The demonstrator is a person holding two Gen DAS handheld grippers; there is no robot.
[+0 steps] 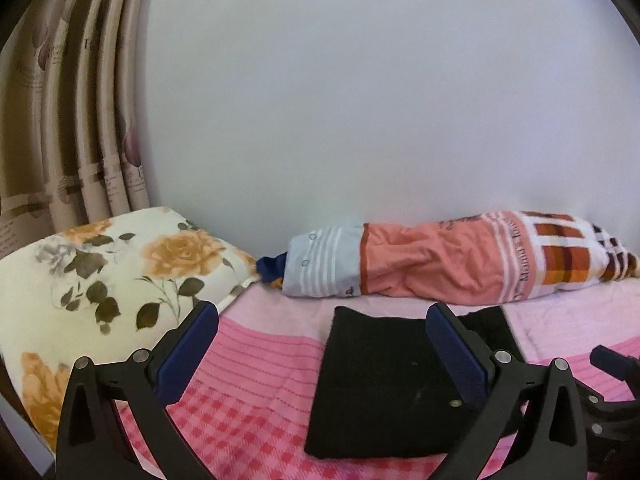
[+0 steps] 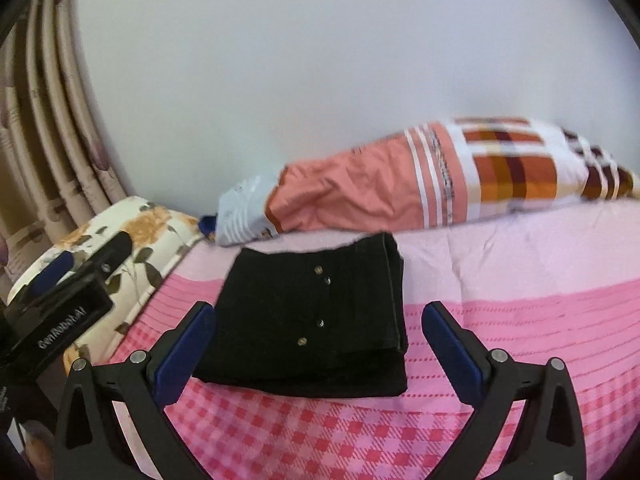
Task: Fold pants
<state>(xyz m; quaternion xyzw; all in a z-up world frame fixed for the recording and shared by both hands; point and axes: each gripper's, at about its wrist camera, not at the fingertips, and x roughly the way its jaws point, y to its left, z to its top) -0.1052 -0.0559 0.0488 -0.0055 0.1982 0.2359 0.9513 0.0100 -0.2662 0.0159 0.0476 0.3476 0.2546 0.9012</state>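
Holding both grippers wide open and empty, we see the black pants [image 2: 316,316] folded in a compact stack on the pink bed [image 2: 520,320], at twelve o'clock of the right gripper [image 2: 320,344]; the left gripper [image 1: 324,344] hovers nearby.

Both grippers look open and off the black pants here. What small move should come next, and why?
Probably just draw both grippers back. The black pants already lie as a compact, layered rectangle on the pink blanket, edges roughly stacked. The left gripper and right gripper are open, holding nothing. At most, a light press on the top layer might flatten it.
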